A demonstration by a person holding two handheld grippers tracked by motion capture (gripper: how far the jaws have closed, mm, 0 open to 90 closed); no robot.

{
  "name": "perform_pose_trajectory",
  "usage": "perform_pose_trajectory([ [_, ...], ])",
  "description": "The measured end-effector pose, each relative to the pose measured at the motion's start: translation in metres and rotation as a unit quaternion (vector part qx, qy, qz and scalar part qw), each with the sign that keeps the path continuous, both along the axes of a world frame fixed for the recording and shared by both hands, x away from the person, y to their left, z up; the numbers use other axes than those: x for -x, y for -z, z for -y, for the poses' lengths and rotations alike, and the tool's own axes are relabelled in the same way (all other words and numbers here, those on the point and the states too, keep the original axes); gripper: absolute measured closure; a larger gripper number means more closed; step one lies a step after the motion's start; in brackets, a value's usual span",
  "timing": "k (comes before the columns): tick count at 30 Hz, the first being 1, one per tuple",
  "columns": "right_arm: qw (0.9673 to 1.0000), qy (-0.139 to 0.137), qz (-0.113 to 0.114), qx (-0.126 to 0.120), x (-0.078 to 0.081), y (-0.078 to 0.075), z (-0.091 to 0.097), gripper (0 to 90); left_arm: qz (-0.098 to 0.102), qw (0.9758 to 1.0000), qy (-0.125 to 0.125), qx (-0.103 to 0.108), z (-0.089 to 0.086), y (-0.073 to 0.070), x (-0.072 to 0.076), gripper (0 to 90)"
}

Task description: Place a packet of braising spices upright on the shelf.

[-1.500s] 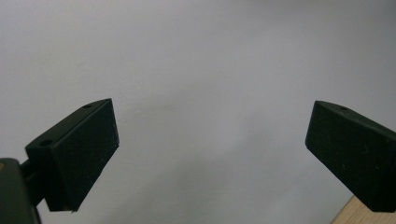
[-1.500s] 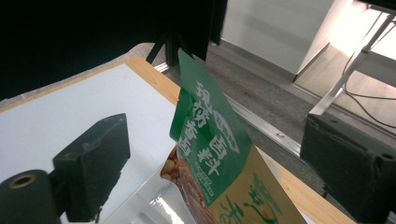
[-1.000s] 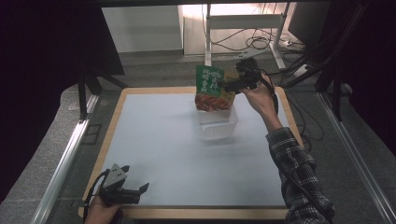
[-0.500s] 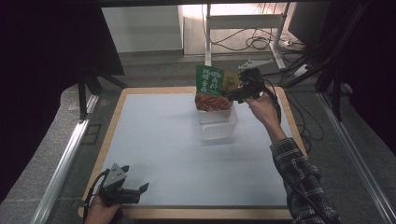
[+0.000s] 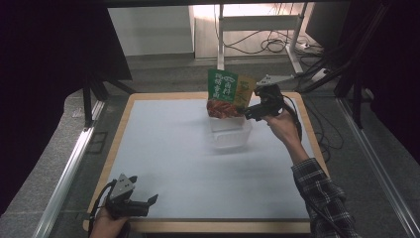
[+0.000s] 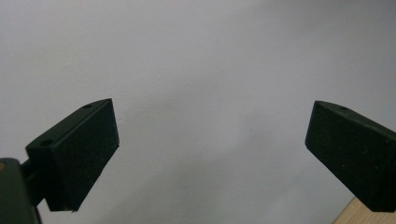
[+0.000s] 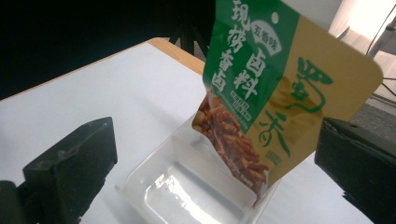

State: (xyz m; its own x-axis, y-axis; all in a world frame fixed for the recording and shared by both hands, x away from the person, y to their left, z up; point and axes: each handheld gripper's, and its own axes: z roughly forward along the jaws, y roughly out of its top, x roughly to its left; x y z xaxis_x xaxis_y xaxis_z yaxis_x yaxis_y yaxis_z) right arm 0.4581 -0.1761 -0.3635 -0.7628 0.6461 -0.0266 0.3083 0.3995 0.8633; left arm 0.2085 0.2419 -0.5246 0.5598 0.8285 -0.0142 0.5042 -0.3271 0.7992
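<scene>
A green and yellow snack packet [image 5: 227, 92] stands upright, leaning, in one end compartment of a clear plastic container [image 5: 229, 135] at the far middle of the white table. My right gripper [image 5: 249, 112] hovers just right of the packet, open. In the right gripper view the packet [image 7: 266, 93] rises out of the container [image 7: 187, 186] beyond the right gripper [image 7: 215, 140], and neither jaw touches it. My left gripper [image 5: 148, 200] rests near the table's front left edge. It [image 6: 211, 123] is open over bare white surface.
The white table top [image 5: 168, 148] has a wooden rim [image 5: 213, 226]. Cables and metal frame legs [image 5: 220, 34] lie on the floor behind the table. A metal rail [image 5: 69, 168] runs along the left side.
My right gripper has drawn back and down from the packet's top right corner. The packet stays standing in the container. The left gripper has not moved.
</scene>
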Motion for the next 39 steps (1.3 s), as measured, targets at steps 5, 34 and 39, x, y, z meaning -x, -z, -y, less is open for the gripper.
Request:
perform_pose_trajectory([
  [5,1.0,-0.002,0.001,-0.004,0.01,0.002,0.004,0.0,0.0,1.0,0.0,-0.001,0.0,0.0,0.0,2.6],
  [34,1.0,-0.006,-0.003,-0.002,0.057,0.03,0.024,0.0,0.0,1.0,0.001,-0.008,0.002,0.0,0.0,2.6],
  [39,1.0,-0.007,-0.002,-0.001,0.066,0.033,0.026,0.0,0.001,1.0,0.001,-0.009,0.002,0.0,0.0,2.6],
])
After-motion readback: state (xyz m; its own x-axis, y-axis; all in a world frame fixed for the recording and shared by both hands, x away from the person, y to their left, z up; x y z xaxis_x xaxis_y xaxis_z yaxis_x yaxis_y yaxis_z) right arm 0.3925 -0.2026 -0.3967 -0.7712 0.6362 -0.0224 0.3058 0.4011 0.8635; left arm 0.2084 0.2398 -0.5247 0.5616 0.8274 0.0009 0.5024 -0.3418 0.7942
